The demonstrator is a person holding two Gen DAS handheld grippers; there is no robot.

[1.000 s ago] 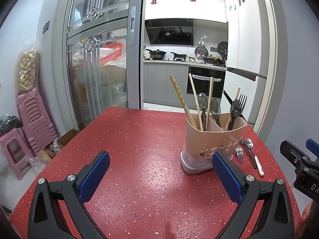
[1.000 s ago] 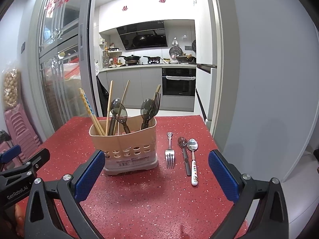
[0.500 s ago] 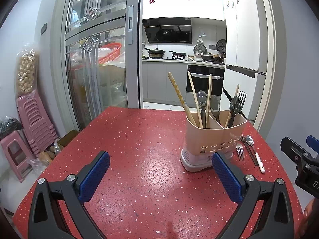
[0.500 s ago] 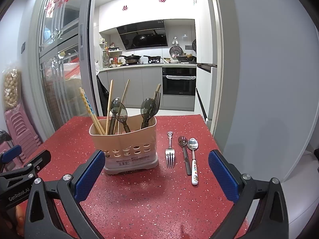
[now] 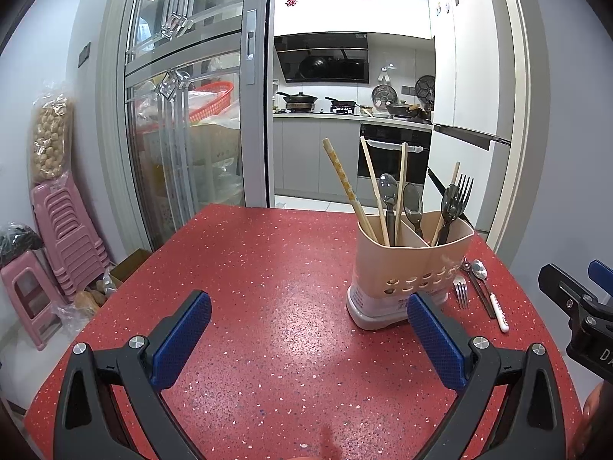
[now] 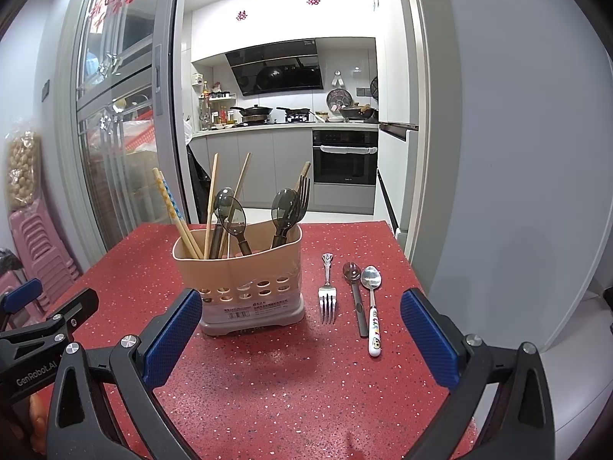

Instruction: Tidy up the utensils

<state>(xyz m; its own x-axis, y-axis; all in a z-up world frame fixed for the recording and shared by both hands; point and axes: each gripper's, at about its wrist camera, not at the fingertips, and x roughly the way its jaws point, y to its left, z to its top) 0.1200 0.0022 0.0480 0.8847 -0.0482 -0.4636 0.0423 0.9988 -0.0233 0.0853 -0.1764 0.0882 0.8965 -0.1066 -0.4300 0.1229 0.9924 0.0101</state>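
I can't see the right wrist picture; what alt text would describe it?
A beige utensil holder with chopsticks, dark spoons and a fork stands on a red speckled table; to its right lie a metal fork, a dark-handled spoon and a white-handled spoon. The open right gripper frames the foreground, empty, with a kitchen beyond.

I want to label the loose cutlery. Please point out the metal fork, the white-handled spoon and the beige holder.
metal fork (image 6: 326, 299): right wrist view, where the neck meets the tines.
white-handled spoon (image 6: 374, 326): right wrist view, on the white handle.
beige holder (image 6: 237, 268): right wrist view, on the front wall.
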